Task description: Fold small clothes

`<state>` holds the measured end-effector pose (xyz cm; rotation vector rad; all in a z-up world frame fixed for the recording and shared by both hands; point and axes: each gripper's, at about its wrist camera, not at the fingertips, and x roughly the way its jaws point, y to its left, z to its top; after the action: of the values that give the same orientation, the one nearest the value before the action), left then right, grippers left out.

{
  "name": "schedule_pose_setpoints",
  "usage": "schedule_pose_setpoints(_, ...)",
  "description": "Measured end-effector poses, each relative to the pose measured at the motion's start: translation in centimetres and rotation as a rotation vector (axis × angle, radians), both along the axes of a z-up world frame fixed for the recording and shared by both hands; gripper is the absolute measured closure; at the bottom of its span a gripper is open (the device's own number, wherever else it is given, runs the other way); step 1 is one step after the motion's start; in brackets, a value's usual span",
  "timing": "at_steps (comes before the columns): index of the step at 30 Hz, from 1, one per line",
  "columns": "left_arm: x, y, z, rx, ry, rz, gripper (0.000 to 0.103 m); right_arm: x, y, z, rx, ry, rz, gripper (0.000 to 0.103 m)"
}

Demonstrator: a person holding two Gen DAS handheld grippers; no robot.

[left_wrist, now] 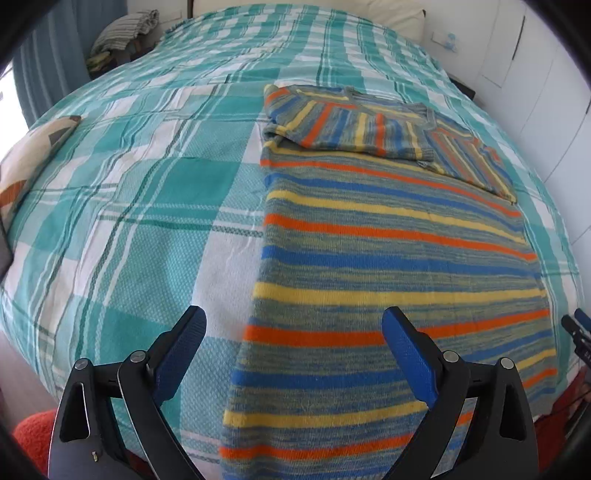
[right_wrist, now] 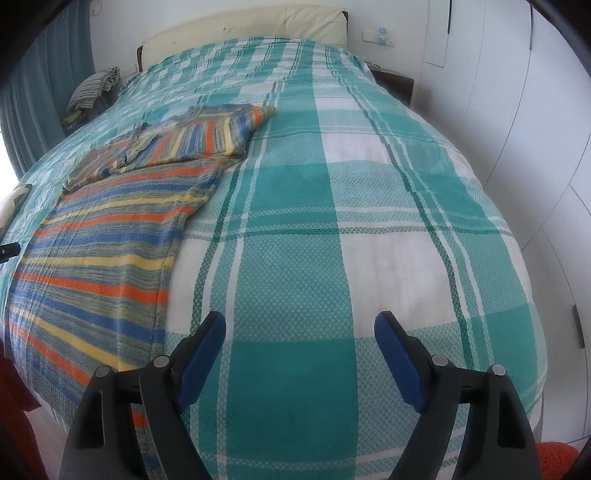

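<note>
A striped knit sweater in blue, orange, yellow and grey lies flat on the bed, both sleeves folded across its chest at the far end. It also shows in the right wrist view, at the left. My left gripper is open and empty, hovering over the sweater's near left edge by the hem. My right gripper is open and empty over bare bedspread, to the right of the sweater. The right gripper's tip shows at the left wrist view's right edge.
The bed carries a teal and white plaid bedspread. A patterned cushion lies at the bed's left edge. A pile of cloth sits beside the headboard at the far left. White wardrobe doors stand to the right.
</note>
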<state>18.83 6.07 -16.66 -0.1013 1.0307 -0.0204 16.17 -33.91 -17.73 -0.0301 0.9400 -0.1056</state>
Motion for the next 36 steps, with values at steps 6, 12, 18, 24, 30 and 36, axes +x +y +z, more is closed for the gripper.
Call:
schedule_pose_setpoints(6, -1.3, -1.2, -1.3, 0.055, -0.029, -0.035, 0.006, -0.8, 1.9, 0.6, -0.047, -0.012, 0.0, 0.021)
schedule_pose_setpoints(12, -1.1, -0.4, -1.9, 0.068, -0.045, -0.007, 0.006, -1.0, 2.8, 0.2, -0.147, -0.019, 0.016, 0.021)
schedule_pose_setpoints(18, -1.0, 0.1, -2.4, 0.076, -0.047, 0.013, 0.006, -0.8, 2.8, -0.3, -0.174, -0.011, 0.02, 0.021)
schedule_pose_setpoints(24, -0.9, -0.1, -2.7, 0.088, -0.048, 0.013, 0.005, -0.8, 2.8, -0.5, -0.179, -0.008, 0.022, 0.021)
schedule_pose_setpoints(30, -0.9, -0.1, -2.7, 0.088, -0.048, 0.013, 0.005, -0.5, 2.5, -0.7, -0.17, 0.0, 0.016, 0.021)
schedule_pose_setpoints(36, -0.9, -0.1, -2.7, 0.088, -0.048, 0.013, 0.005, -0.4, 2.4, -0.8, -0.171, 0.003, 0.018, 0.021)
